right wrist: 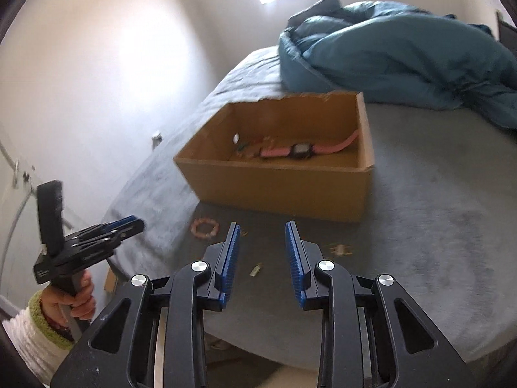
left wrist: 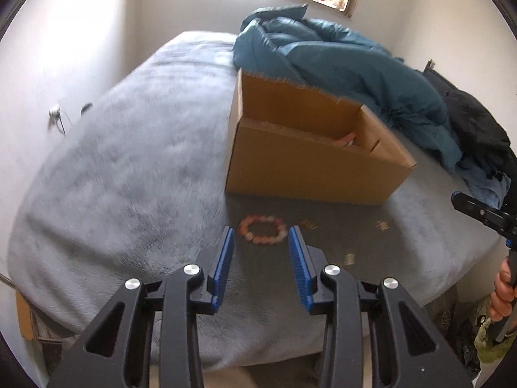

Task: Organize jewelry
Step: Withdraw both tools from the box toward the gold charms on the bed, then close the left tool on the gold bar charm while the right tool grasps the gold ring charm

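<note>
Where box (right wrist: pixel 281 187) sits, watch (right wrist: pixel 302 151) lengthwise inside

The small gold-coloured pieces (left wrist: pixel 383 225) scattered on the grey bed are blurred – too small to identify. In the left wrist view the brown cardboard box's (left wrist: pixel 310 168) front wall hides nearly all its contents – only a pink sliver (left wrist: pixel 347 139) shows. The right tongs (left wrist: pixel 481 213) are cut off by that view's edge.
</note>
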`<action>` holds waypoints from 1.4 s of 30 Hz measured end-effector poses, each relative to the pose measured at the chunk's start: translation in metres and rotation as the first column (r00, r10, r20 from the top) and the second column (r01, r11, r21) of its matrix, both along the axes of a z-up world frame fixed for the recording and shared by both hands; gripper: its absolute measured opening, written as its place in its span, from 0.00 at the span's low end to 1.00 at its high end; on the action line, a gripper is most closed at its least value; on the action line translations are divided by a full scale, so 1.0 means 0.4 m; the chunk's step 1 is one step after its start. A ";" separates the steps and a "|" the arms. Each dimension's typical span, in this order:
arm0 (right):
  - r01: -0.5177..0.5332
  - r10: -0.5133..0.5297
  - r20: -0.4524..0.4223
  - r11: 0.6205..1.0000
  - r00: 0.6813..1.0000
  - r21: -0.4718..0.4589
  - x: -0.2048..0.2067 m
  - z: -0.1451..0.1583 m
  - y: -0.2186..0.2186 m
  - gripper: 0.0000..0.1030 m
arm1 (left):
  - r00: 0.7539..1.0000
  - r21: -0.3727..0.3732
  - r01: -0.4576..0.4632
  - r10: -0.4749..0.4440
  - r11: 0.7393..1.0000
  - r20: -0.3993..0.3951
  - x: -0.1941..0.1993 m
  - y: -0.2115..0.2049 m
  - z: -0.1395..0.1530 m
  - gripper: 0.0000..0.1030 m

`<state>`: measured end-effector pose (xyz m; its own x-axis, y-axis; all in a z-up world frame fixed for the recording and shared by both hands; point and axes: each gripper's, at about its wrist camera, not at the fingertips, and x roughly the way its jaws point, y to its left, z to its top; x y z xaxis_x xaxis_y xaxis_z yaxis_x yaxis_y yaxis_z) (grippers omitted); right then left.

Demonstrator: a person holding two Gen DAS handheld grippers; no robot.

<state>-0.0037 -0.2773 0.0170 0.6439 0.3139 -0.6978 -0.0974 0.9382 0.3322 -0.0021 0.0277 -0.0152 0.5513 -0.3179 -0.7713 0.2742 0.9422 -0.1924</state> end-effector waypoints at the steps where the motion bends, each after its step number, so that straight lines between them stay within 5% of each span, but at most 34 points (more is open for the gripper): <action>1: -0.023 0.023 -0.008 1.000 1.000 0.011 0.017 -0.031 0.025 0.28 | 1.000 -0.004 0.003 -0.003 1.000 -0.007 0.014 0.003 -0.033 0.33; 6: -0.083 0.084 -0.043 0.996 0.996 0.018 0.124 -0.093 0.089 0.29 | 0.997 0.107 0.047 -0.040 0.993 -0.065 0.109 -0.003 -0.116 0.33; 9: -0.096 0.098 -0.065 0.995 0.993 0.032 0.172 -0.054 0.091 0.29 | 0.989 0.092 0.082 -0.070 0.992 -0.127 0.154 0.002 -0.085 0.33; 14: -0.084 0.087 -0.070 0.995 0.994 0.047 0.183 -0.020 0.082 0.30 | 0.991 0.114 0.073 -0.059 0.991 -0.124 0.150 0.003 -0.030 0.33; 21: -0.078 0.078 0.039 0.997 0.996 -0.002 0.128 -0.066 0.084 0.33 | 1.000 0.029 0.007 -0.007 1.000 0.000 0.063 0.018 -0.056 0.33; 25: -0.037 0.037 0.026 0.999 0.999 -0.006 0.063 -0.080 0.092 0.33 | 1.000 -0.009 0.027 -0.027 1.000 -0.004 0.023 0.033 -0.050 0.33; 42: -0.104 0.106 0.093 0.994 0.990 -0.026 0.035 -0.151 0.131 0.39 | 0.995 -0.004 0.057 -0.056 0.998 0.087 -0.012 -0.010 -0.111 0.33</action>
